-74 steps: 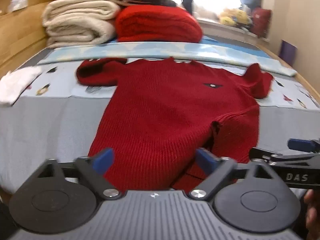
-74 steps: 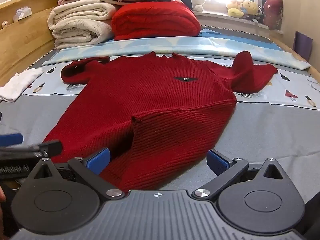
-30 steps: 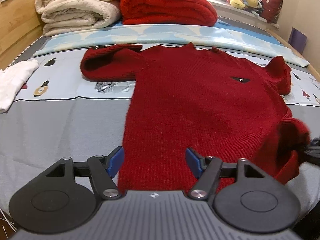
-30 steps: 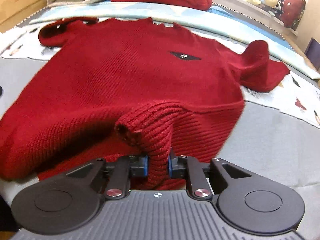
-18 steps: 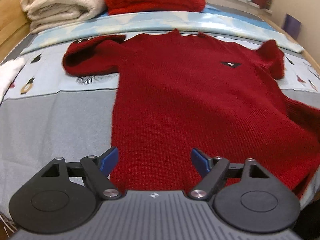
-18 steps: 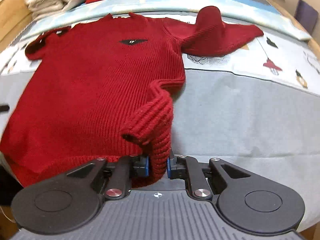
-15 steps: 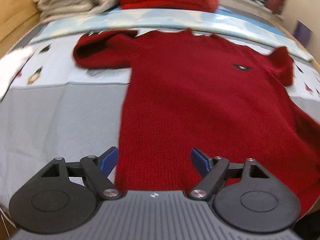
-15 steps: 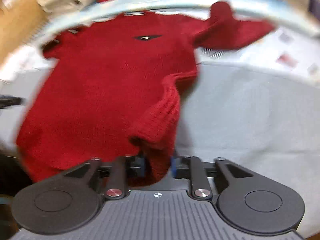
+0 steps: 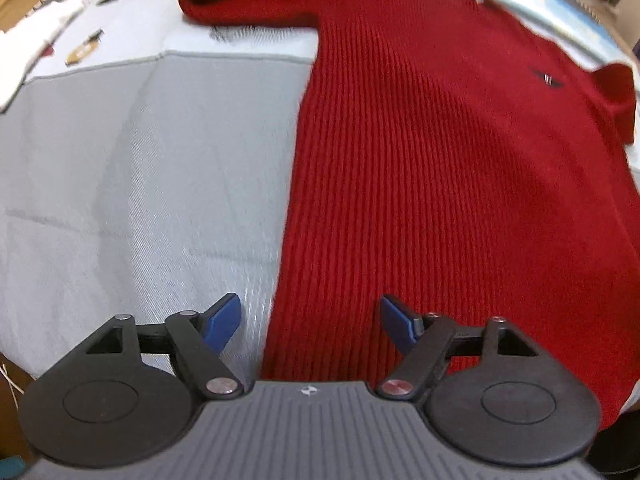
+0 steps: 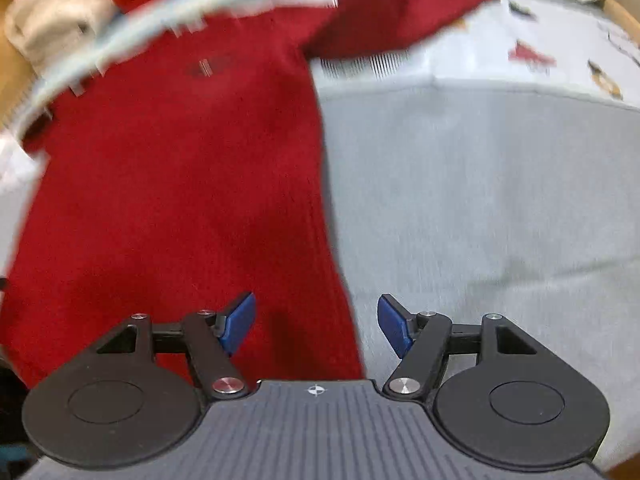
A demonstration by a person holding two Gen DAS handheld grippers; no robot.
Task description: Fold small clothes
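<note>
A red ribbed knit sweater (image 9: pixel 440 152) lies spread flat on the grey bed cover, its sleeves bunched at the far corners. My left gripper (image 9: pixel 310 320) is open and hovers over the sweater's near left hem corner, holding nothing. In the right wrist view the sweater (image 10: pixel 180 184) fills the left half, blurred. My right gripper (image 10: pixel 316 322) is open over the sweater's near right hem corner, holding nothing.
The grey bed cover (image 9: pixel 140 160) stretches left of the sweater and also right of it (image 10: pixel 480 200). A white cloth (image 9: pixel 28 52) lies at the far left. Cream blankets (image 10: pixel 44 20) are stacked at the head of the bed. The bed's wooden edge shows at the corners.
My right gripper has let go of the hem fold it held and now stands open; the hem lies flat. Both grippers have moved lower and closer to the sweater's near corners.
</note>
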